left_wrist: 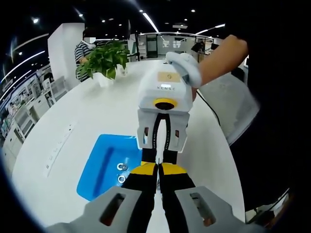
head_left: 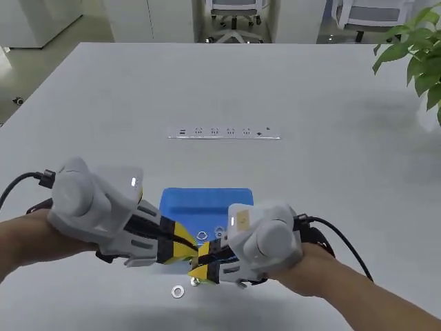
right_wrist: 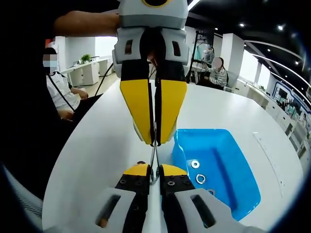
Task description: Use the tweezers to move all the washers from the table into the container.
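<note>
A blue container [head_left: 207, 201] sits on the white table [head_left: 227, 89] with washers [head_left: 201, 236] lying in it. One loose washer [head_left: 178, 292] lies on the table in front of it. My left gripper [head_left: 191, 249] and right gripper [head_left: 201, 265] meet tip to tip just in front of the container. In the right gripper view thin metal tweezers [right_wrist: 153, 158] run between the right gripper [right_wrist: 153, 171] and the left gripper [right_wrist: 154, 141], and both pairs of jaws are shut on them. The left gripper view shows the left gripper [left_wrist: 156, 170], the container [left_wrist: 99, 167] and its washers [left_wrist: 119, 166].
A white power strip [head_left: 224, 132] lies across the middle of the table. A green plant [head_left: 420, 48] stands at the far right corner. Office chairs [head_left: 234, 14] stand beyond the far edge. A seated person [right_wrist: 58, 92] is off the table's side.
</note>
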